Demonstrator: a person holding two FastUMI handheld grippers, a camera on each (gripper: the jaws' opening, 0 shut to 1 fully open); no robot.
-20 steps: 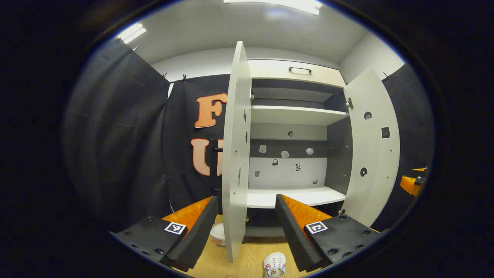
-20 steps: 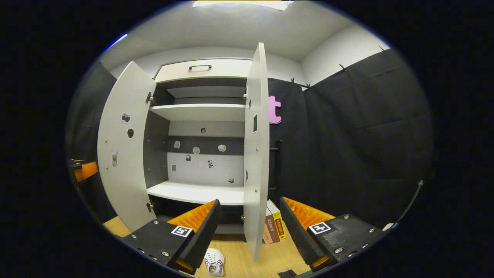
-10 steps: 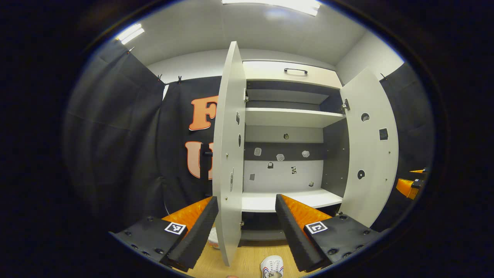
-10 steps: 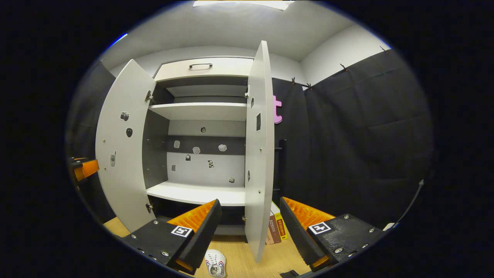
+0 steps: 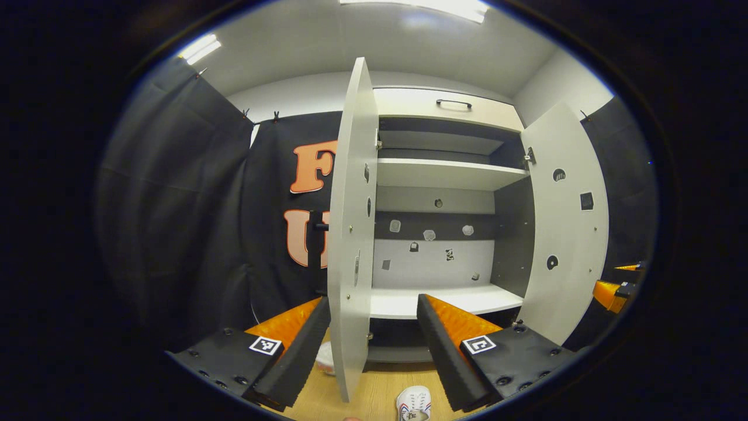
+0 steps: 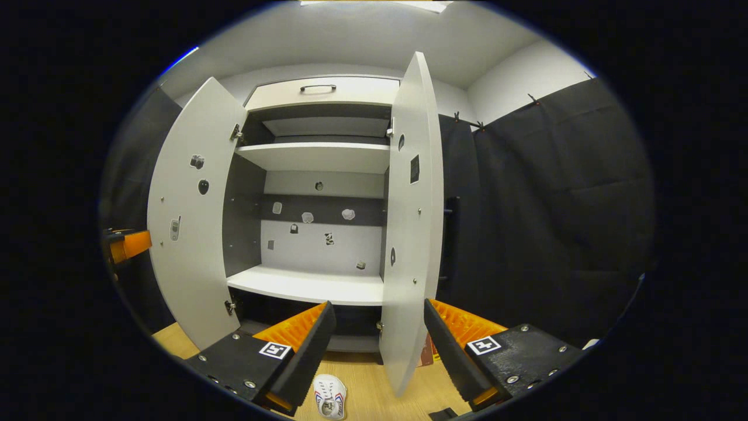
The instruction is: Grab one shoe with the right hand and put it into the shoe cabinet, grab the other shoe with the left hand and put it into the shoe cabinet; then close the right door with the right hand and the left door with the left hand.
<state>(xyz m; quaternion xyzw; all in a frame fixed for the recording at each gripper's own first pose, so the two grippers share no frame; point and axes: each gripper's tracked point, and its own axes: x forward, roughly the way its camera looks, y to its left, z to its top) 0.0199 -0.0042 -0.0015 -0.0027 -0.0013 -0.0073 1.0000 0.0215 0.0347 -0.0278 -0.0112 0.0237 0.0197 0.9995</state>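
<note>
White sneaker (image 6: 329,403) now nearer six o'clock as I drift my right gripper (image 6: 374,345) rightward; both jaws spread, nothing grabbed.

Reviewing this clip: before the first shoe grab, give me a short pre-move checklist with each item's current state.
1. Right gripper open and holding nothing: ok.
2. Left gripper open and holding nothing: ok.
3. A shoe lies on the wooden floor below the right gripper, with nothing on it: ok.
4. Second shoe: the left gripper view shows a white shoe on the floor; whether it is the same one as in item 3, cannot tell.
5. Both cabinet doors open, right door and left door: ok.
6. Lower shelf has bare room for the shoes: ok.
</note>
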